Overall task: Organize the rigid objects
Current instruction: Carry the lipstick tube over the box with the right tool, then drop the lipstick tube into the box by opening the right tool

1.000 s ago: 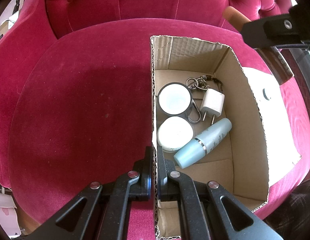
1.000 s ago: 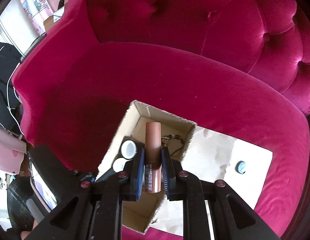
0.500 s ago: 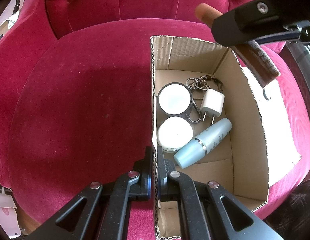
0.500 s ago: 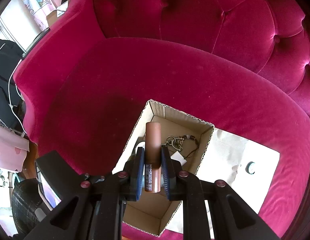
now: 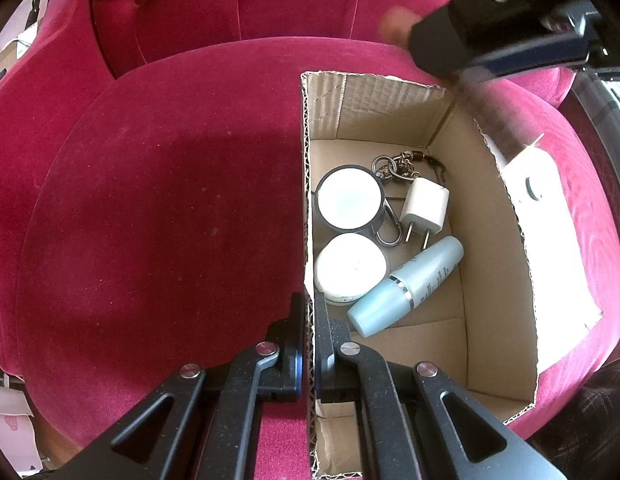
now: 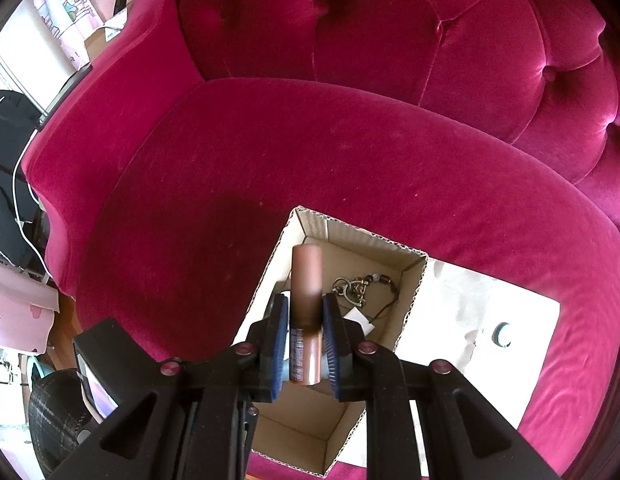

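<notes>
The left claw [image 5: 308,322] pinches the near wall of the cardboard box [image 5: 497,240] on the red sofa [image 5: 150,200]. The right claw [image 6: 306,320] is opening – brown tube [image 6: 306,300] between its pads, above the box, keychain [image 6: 355,286] beyond.

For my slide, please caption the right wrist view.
Right gripper opening around brown tube above cardboard box.

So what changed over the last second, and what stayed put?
The right gripper carried the brown tube in over the cardboard box; its jaws are now opening, with the tube between them and blurred, apparently starting to drop. The left gripper stayed clamped on the box's near wall. The two white jars, keychain, charger plug and blue bottle inside did not move.
</notes>
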